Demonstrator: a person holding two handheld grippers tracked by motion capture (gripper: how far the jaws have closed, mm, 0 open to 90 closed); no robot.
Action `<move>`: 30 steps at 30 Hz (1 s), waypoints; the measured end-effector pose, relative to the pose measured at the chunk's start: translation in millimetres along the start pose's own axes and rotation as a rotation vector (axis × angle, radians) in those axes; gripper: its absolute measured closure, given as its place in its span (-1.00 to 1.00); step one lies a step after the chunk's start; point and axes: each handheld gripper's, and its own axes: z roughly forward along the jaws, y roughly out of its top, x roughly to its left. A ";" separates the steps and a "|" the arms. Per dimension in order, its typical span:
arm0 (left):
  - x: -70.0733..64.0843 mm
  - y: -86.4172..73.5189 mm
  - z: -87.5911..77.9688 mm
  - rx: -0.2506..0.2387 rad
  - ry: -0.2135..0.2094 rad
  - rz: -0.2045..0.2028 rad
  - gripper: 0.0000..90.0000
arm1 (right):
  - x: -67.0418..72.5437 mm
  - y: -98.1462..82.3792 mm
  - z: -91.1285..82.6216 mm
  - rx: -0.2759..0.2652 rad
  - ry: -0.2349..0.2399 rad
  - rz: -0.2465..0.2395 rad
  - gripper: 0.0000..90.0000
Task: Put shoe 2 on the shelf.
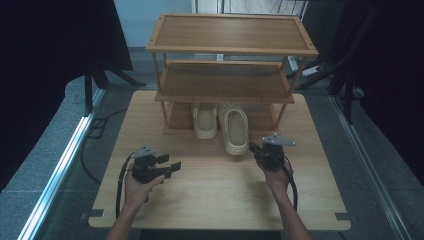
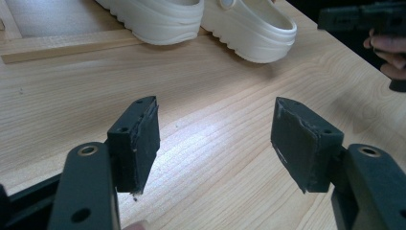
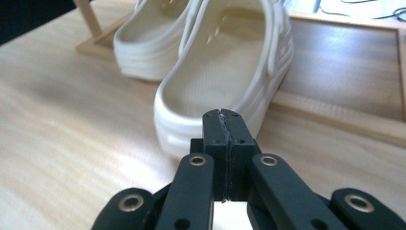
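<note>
Left gripper point(image 1: 170, 166) is hovering over the table point(image 1: 210, 195) at the left, jaws standing wide apart with nothing between them. Two cream clogs are sitting at the wooden rack's point(image 1: 225, 75) foot: left clog point(image 1: 204, 121) tucked under it, right clog point(image 1: 235, 132) sticking out further. Right gripper point(image 1: 253, 148) is pointing at that clog's heel, just beside it, jaws pressed together on nothing.

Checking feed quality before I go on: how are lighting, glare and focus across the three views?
High view: dim and soft, dark at both sides, the shelf rack readable. Left gripper view: sharp, with a bright glare patch on the table between the open pads. Right gripper view: the shut right gripper is sharp, the nearer clog soft, its inside washed out.
</note>
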 end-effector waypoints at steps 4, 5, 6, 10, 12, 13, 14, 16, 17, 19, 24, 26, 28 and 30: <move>0.0 0.2 -1.1 -0.002 0.001 0.003 -0.24 | 4.1 -11.3 -4.9 0.033 0.018 -0.035 0.99; 0.0 0.2 -1.1 -0.002 0.001 0.003 -0.24 | 4.1 -11.3 -4.9 0.033 0.018 -0.035 0.99; 0.1 0.2 -1.2 -0.002 0.001 0.003 -0.24 | 4.7 -13.7 -5.2 0.040 0.020 -0.042 0.99; -0.2 -0.3 0.2 0.004 0.000 0.004 -0.24 | 7.8 -29.2 -1.8 0.097 0.018 -0.084 0.99; -1.3 -0.8 1.7 0.007 -0.003 0.007 -0.24 | 8.0 -31.5 0.4 0.110 0.019 -0.084 0.99; -1.3 -0.8 1.7 0.007 -0.003 0.007 -0.24 | 8.0 -31.5 0.4 0.110 0.019 -0.084 0.99; -1.9 -1.0 2.2 0.012 -0.004 0.010 -0.24 | 9.9 -33.2 3.9 0.124 0.023 -0.090 0.99; -2.0 -1.0 2.3 0.012 -0.004 0.011 -0.24 | 11.9 -33.4 5.5 0.129 0.025 -0.099 0.99; -1.8 -1.0 2.1 0.011 -0.003 0.010 -0.24 | 14.0 -33.3 6.6 0.130 0.028 -0.104 0.99; -1.6 -0.9 1.7 0.011 -0.003 0.009 -0.24 | 15.1 -33.2 7.3 0.130 0.027 -0.108 0.99; -1.9 -0.8 1.4 0.011 -0.005 0.010 -0.24 | 13.7 -31.1 18.4 0.145 0.007 -0.101 0.99; -1.7 -0.6 1.2 0.010 -0.006 0.010 -0.24 | 13.2 -30.8 19.9 0.146 0.000 -0.101 0.99; -0.4 -0.9 1.4 0.011 -0.001 0.007 -0.24 | 11.4 -29.0 25.4 0.151 -0.013 -0.094 0.99; -0.1 -1.1 1.4 0.012 -0.002 0.004 -0.24 | 11.3 -28.5 27.2 0.150 -0.016 -0.092 0.99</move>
